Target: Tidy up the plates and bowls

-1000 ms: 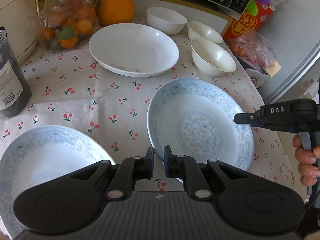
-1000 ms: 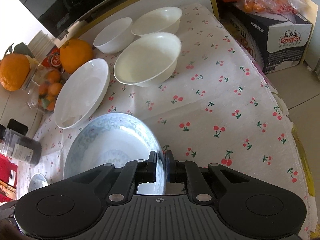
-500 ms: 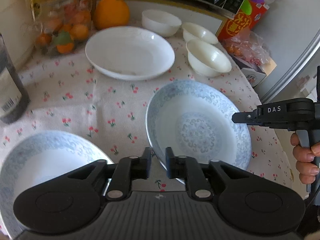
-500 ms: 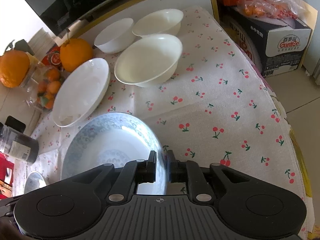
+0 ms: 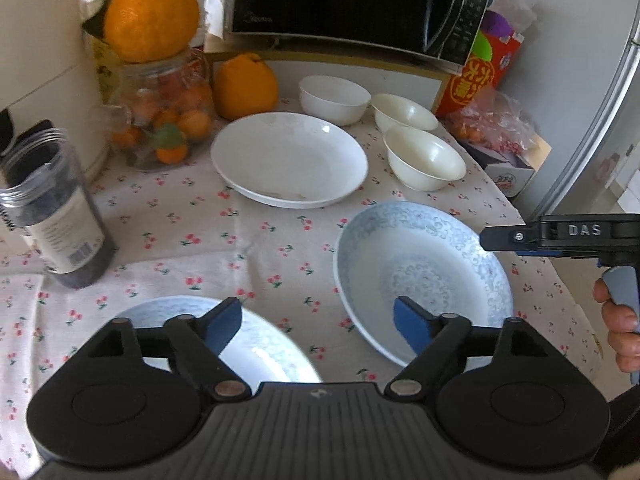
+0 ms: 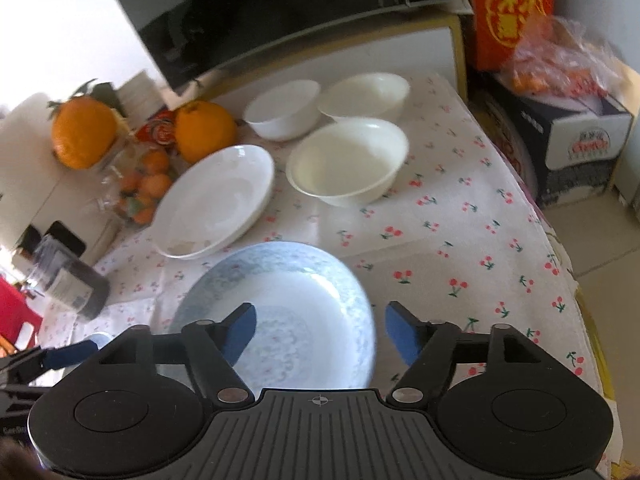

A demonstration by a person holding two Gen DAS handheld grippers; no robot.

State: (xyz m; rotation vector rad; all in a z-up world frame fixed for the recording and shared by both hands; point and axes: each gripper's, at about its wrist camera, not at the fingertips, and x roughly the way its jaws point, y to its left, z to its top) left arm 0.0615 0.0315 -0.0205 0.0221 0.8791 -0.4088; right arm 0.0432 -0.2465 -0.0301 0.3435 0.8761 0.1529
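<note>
Two blue-patterned plates lie on the cherry tablecloth: one on the right (image 5: 424, 272), also in the right wrist view (image 6: 288, 308), and one at the near left (image 5: 264, 344). A white plate (image 5: 288, 160) lies behind, with three white bowls (image 5: 424, 158) at the back right. My left gripper (image 5: 320, 328) is open and empty, above the gap between the blue plates. My right gripper (image 6: 320, 330) is open and empty over the right blue plate's near edge; it also shows from the side in the left wrist view (image 5: 560, 236).
A jar of small oranges (image 5: 160, 116) with a big orange on top, another orange (image 5: 245, 86), a dark jar (image 5: 56, 216) and a microwave (image 5: 352, 4) stand at the back and left. A red box and a bagged carton (image 6: 560, 120) sit right of the table edge.
Both grippers have opened from shut. Both have risen and tilted up, so more of the microwave and the back of the table shows.
</note>
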